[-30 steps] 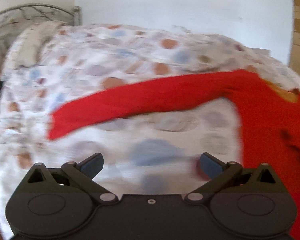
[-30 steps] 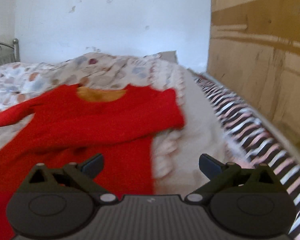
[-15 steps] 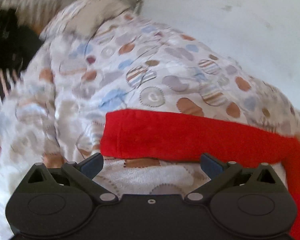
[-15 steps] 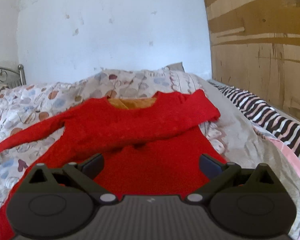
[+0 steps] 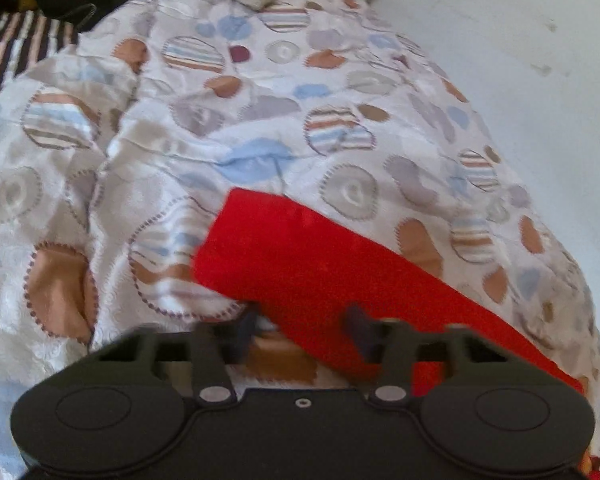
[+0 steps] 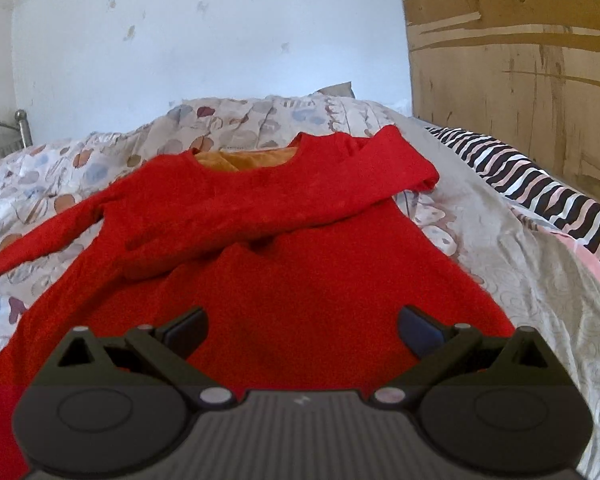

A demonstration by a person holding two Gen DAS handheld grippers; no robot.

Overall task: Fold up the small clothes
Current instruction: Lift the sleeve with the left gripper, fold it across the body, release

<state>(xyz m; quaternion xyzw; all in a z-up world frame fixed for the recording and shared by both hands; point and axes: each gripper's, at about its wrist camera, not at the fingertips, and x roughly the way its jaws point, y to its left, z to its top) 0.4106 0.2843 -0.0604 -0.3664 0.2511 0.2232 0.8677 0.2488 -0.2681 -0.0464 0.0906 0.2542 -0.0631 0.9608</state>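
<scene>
While the red sweater (image 6: 284,264) lies spread on the bed's patterned quilt (image 5: 260,128) (striped blanket (image 6: 540,184) alongside), the left gripper (image 5: 300,330) has just been closing around its outstretched sleeve (image 5: 300,256); the right gripper (image 6: 302,330) hangs wide over the body

The red sweater (image 6: 300,264) lies flat on the bed — one sleeve (image 6: 284,204) folded across its chest, the other stretched out sideways.
</scene>
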